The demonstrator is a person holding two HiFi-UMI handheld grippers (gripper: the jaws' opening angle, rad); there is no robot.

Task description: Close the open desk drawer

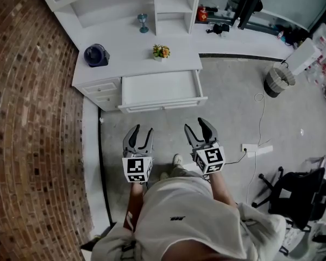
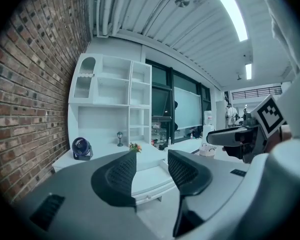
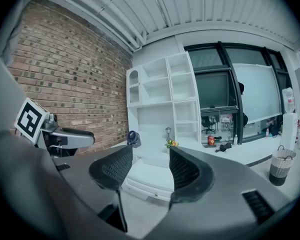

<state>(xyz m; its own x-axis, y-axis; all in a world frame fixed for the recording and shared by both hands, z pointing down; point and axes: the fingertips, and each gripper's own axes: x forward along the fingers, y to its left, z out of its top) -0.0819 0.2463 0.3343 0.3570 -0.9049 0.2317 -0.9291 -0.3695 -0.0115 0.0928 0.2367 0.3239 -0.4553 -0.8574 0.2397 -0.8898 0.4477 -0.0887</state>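
The white desk [image 1: 130, 56] stands against the brick wall, and its wide centre drawer [image 1: 160, 88] is pulled out towards me, bare inside. Both grippers hover over the floor, short of the drawer's front panel [image 1: 163, 105] and apart from it. My left gripper [image 1: 142, 130] points at the panel's left half, my right gripper [image 1: 196, 125] at its right half. Each has a narrow gap between its jaws with nothing in it. The drawer shows beyond the jaws in the left gripper view [image 2: 150, 176] and in the right gripper view [image 3: 147, 176].
On the desk top sit a dark fan [image 1: 96, 55], a small flower pot [image 1: 161, 51] and a goblet-shaped lamp [image 1: 143, 22]. Small closed drawers [image 1: 100, 89] lie left of the open one. A waste basket [image 1: 278, 80], a power strip [image 1: 250, 147] and a black chair [image 1: 293, 192] stand to the right.
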